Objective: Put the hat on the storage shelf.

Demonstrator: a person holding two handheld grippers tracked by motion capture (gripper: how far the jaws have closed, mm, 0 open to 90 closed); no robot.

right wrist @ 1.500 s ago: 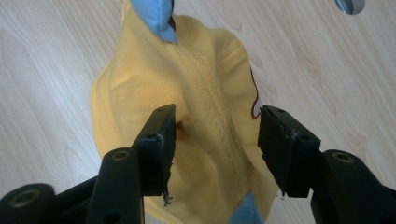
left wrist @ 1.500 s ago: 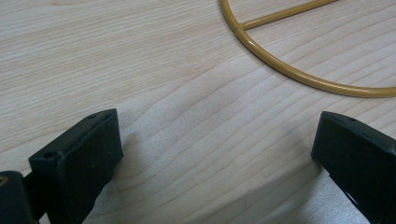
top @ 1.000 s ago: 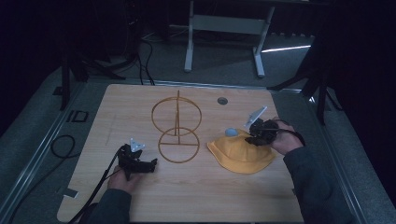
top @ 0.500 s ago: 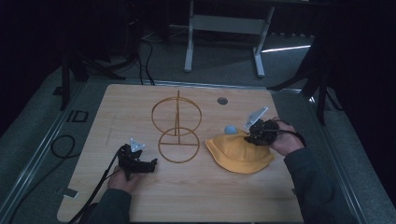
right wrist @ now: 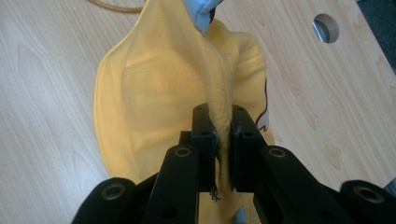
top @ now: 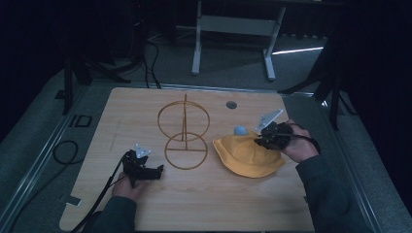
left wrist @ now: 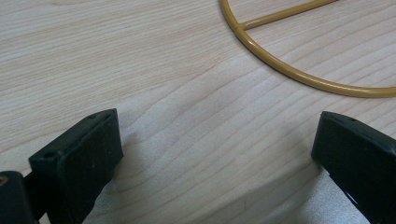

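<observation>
The left gripper [left wrist: 219, 163] is held wide apart over the wooden table [left wrist: 140, 70]; a yellow wire ring [left wrist: 299, 77] is seen far right.

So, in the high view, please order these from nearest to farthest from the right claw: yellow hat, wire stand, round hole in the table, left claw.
1. Yellow hat: pinched in the right claw itself.
2. Round hole: beyond the claw, toward the far edge.
3. Wire stand: middle of the table, to the claw's left.
4. Left claw: across the table, near the front edge.
</observation>
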